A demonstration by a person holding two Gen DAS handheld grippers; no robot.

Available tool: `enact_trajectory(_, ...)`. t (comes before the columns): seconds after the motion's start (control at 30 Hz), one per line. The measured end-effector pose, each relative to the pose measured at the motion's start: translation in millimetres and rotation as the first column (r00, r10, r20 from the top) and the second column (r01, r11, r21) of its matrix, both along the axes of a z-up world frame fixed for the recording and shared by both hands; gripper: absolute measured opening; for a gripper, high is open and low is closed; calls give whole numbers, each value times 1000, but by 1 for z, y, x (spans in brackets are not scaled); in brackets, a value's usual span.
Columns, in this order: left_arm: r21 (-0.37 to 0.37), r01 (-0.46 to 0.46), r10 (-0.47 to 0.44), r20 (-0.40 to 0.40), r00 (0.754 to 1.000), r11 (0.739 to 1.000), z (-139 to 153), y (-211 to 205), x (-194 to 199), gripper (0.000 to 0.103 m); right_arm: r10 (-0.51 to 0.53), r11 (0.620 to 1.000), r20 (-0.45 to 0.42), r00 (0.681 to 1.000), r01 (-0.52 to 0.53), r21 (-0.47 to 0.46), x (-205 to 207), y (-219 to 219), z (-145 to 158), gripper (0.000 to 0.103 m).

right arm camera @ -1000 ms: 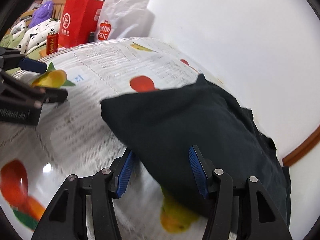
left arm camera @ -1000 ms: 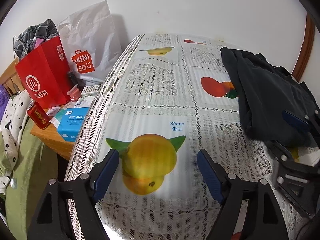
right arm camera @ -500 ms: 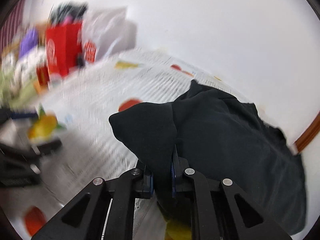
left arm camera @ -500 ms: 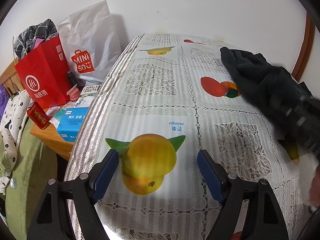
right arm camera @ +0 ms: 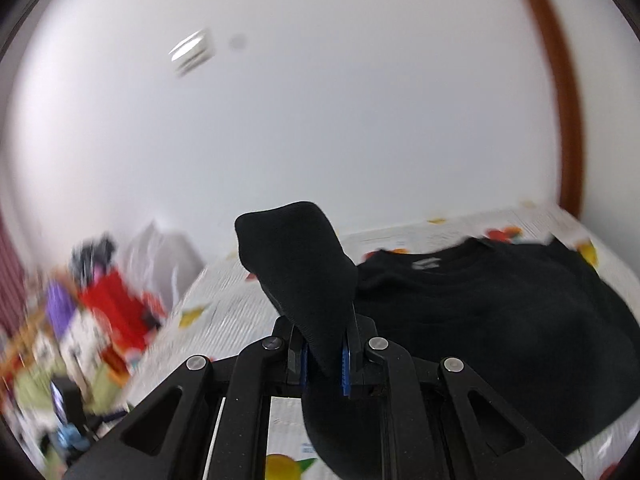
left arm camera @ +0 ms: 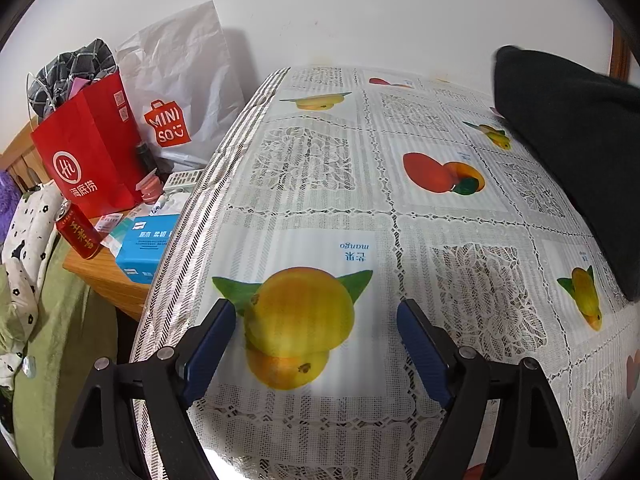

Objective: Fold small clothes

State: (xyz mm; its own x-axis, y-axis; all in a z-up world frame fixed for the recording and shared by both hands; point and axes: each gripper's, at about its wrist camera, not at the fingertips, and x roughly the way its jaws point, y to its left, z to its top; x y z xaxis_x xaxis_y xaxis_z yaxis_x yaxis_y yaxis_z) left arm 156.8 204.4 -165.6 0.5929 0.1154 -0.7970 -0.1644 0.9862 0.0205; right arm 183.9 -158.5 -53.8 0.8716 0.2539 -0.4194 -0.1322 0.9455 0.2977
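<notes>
1. The right gripper (right arm camera: 325, 364) is clamping a raised fold of the black garment (right arm camera: 500, 320); the remainder is lying on the fruit-print tablecloth (left arm camera: 320, 184).
2. The left gripper (left arm camera: 316, 344) is hovering above a printed mango, jaws spread apart, gripping nothing.

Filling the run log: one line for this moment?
right gripper: shut on black shirt, lifted | left gripper: open, empty, over tablecloth
</notes>
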Motion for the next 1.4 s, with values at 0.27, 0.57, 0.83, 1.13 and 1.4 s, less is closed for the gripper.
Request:
enact_trajectory(0.27, 29, 1, -1, 0, 1000, 1000, 1, -1, 0, 82, -167, 983, -84, 982, 172, 65, -21, -89, -41, 11)
enact_trajectory(0.57, 7, 40, -40, -1, 999, 999, 3, -34, -15, 81, -187, 982, -260, 947, 186, -29, -27, -127, -97, 15)
enact_trajectory(0.83, -1, 143, -143, 10, 990, 990, 4, -83, -29, 81, -213, 974, -272, 939, 180, -139, -21, -121, -94, 31)
enact_trajectory(1.13, -14, 121, -121, 9, 993, 993, 3, -89, -22, 82, -244, 960, -277, 929, 190, -207, -22, -120, -90, 40)
enact_trajectory(1.4, -17, 123, -123, 6, 992, 992, 1, -90, -22, 83, -258, 952, -282, 924, 194, -235, -23, -118, -85, 44)
